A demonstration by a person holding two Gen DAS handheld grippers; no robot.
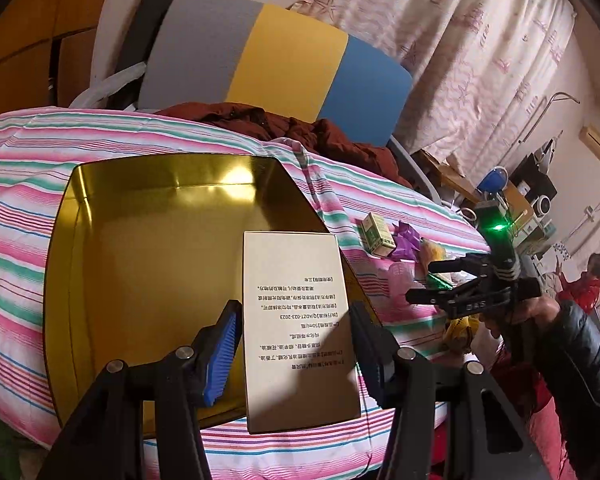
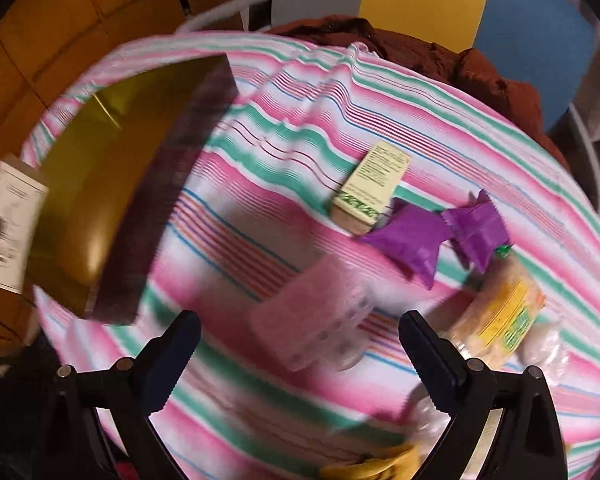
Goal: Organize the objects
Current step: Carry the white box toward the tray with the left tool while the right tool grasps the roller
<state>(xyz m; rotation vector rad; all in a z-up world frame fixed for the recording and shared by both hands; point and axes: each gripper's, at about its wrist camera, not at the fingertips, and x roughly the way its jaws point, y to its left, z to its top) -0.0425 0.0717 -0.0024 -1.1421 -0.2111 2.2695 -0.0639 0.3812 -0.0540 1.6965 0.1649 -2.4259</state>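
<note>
Left wrist view shows our left gripper [image 1: 296, 344] clamped on a cream box [image 1: 300, 328], held over the near right corner of the open gold tin [image 1: 160, 248] that sits on the striped bed [image 1: 16, 208]. We judge the step in hand to be placing this box into the tin; the next move calls for lowering it inside the wall before letting go. Our right gripper [image 2: 300, 344] hangs wide and empty over the items lying right of the tin: a pink case [image 2: 320, 312] just under it, a green-and-cream carton [image 2: 372, 184] and two purple packets [image 2: 432, 240] farther from the tin, and a yellow-labelled bag [image 2: 500, 320]. The case looks the likeliest next pick, though blur hides its shape.
</note>
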